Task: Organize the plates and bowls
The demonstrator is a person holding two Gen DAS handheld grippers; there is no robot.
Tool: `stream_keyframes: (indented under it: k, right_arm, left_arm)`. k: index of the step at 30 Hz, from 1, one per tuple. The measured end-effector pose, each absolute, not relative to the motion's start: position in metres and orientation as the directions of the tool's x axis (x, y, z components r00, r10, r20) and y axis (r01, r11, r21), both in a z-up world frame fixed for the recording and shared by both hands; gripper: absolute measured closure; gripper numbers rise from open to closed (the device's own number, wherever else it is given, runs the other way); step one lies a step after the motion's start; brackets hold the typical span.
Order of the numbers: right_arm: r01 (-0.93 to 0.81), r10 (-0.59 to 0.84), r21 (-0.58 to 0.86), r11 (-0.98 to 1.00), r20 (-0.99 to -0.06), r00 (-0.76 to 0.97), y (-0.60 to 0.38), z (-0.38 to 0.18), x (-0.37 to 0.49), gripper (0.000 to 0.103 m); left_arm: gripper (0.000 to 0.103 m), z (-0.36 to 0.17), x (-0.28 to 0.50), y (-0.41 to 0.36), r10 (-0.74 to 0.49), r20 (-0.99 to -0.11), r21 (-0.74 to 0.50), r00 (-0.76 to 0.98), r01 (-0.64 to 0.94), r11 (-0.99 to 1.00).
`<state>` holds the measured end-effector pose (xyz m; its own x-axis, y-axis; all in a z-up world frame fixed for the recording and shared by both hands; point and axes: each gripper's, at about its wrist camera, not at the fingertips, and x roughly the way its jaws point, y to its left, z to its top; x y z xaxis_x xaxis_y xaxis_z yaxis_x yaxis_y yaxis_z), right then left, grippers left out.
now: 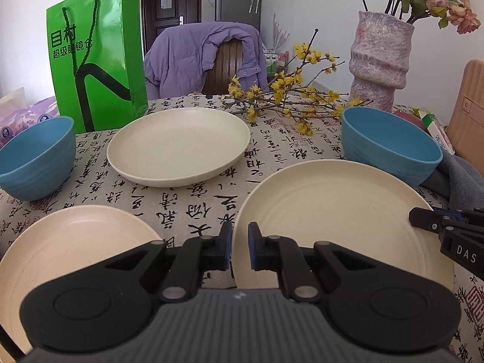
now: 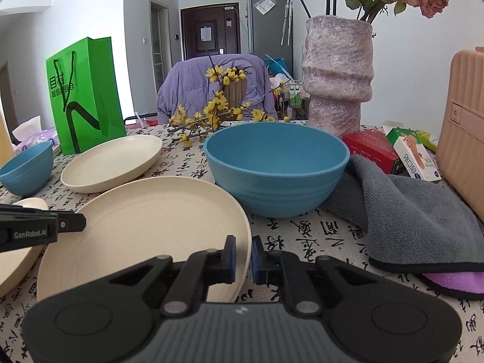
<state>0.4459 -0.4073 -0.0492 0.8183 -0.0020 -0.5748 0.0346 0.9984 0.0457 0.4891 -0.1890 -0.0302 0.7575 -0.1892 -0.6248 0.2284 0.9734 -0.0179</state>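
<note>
straddling: your left gripper (image 1: 240, 243) and right gripper (image 2: 243, 255), both narrowly parted, flank opposite rims of the near right plate (image 1: 338, 220), unclamped.
bowl (image 2: 276, 166): far right.

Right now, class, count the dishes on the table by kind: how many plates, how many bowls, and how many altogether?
Plates: 3 (far, near left, near right)
Bowls: 2 (left, right)
Total: 5

Left black two-finger gripper (image 1: 240, 246) narrowly parted, level; right black two-finger gripper (image 2: 243, 255) likewise, apparently gripping nothing.
</note>
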Motion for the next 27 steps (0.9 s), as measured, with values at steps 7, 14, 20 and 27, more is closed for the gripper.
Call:
stream_keyframes:
  k: [7, 14, 20, 27]
  right_arm:
    - [0.032, -0.016, 0.019, 0.999, -0.557, 0.831, -0.407, -0.031, 0.415, 0.093]
    - [0.038, -0.011, 0.037, 0.999, -0.55, 0.835, -0.409, -0.019, 0.366, 0.093]
    - [0.028, -0.008, 0.027, 0.999, -0.552, 0.834, -0.402, -0.017, 0.311, 0.093]
    - [0.036, 0.0, 0.056, 0.998, -0.546, 0.838, -0.394, -0.015, 0.247, 0.093]
  left_arm:
    - [0.092, -0.016, 0.448, -0.19, -0.192, -0.614, -0.04, 0.766, 0.213, 0.976]
    - [0.092, -0.006, 0.392, -0.189, -0.209, -0.608, -0.06, 0.766, 0.219, 0.974]
    - [0.092, 0.0, 0.337, -0.185, -0.222, -0.603, -0.097, 0.766, 0.206, 0.974]
    - [0.092, 0.003, 0.276, -0.173, -0.24, -0.586, -0.112, 0.774, 0.216, 0.97]
